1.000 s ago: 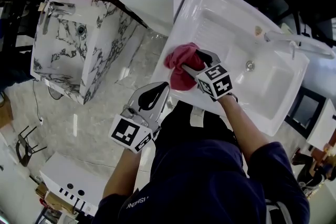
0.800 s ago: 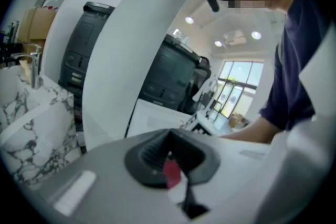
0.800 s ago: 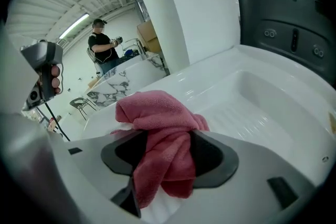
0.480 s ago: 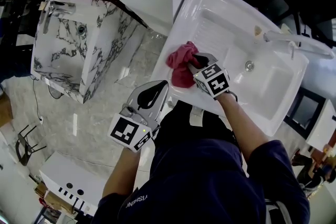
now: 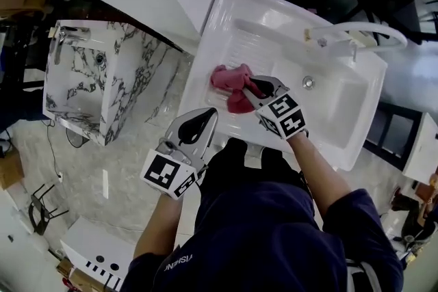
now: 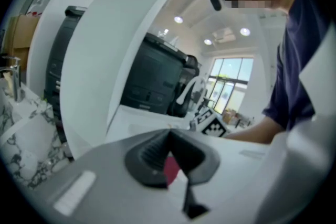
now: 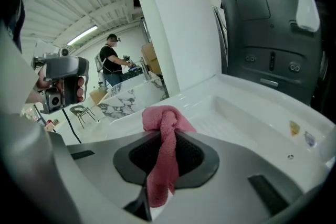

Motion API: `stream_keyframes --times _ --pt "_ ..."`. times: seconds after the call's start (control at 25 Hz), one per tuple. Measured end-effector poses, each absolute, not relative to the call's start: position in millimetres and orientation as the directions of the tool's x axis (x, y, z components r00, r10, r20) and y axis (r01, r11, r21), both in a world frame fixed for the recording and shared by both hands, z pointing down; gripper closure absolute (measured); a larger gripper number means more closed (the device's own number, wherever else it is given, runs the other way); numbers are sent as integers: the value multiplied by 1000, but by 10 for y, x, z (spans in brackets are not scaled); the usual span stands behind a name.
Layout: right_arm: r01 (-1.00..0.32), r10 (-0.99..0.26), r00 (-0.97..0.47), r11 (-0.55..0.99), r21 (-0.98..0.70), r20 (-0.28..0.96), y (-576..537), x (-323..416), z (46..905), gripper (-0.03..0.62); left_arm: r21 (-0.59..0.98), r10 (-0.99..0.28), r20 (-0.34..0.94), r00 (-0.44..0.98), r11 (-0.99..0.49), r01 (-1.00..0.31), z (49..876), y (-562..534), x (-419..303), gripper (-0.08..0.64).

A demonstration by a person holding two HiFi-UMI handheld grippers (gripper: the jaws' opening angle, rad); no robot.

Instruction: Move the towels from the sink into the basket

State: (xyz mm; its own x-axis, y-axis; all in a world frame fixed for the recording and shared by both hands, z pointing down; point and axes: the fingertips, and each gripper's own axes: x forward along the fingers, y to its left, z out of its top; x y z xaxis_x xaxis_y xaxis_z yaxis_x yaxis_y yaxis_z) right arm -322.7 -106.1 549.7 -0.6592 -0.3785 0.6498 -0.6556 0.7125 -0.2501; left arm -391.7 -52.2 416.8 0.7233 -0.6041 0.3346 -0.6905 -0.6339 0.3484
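Head view: white sink point(image 5: 220, 29) runs across the top, with a ribbed draining side at its left end and the basin with drain point(image 5: 308, 82) and faucet point(image 5: 356, 29) at its right end. Pink towel point(image 5: 229, 81) sits bunched on the draining side, toward the sink's near edge. Right gripper point(image 5: 252, 86) reaches in over that near edge, tips buried in the towel's right side. Left gripper point(image 5: 209, 114) hangs off the sink's near left corner, over the floor, well apart from the towel and pointing toward it. A marble cabinet point(image 5: 89, 75) stands beyond the sink's left end. Left gripper view: its two dark pads point(image 6: 149, 157) meet at the tips, jaws together with nothing between them. A sliver of pink shows through the gap lower down, and the other gripper's marker cube point(image 6: 212, 124) shows beyond. Right gripper view: jaws closing, with a twisted strand of the pink towel point(image 7: 164, 123) running down between the pads, which pinch it from both sides. The knotted bulk of the towel stands above the jaw tips. Whether the towel is clear of the sink surface cannot be told. A black machine point(image 7: 265, 34) stands behind the sink's far edge, and another person point(image 7: 111, 63) stands far off at the left.
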Motion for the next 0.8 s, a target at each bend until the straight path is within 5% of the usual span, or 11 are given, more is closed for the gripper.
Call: stream_keyframes --times 0.8 --pt "-799 -654 -593 551 -242 470 -509 -960 4350 529 222 -449 301 841 -825 -520 3547 -181 -1883 557"
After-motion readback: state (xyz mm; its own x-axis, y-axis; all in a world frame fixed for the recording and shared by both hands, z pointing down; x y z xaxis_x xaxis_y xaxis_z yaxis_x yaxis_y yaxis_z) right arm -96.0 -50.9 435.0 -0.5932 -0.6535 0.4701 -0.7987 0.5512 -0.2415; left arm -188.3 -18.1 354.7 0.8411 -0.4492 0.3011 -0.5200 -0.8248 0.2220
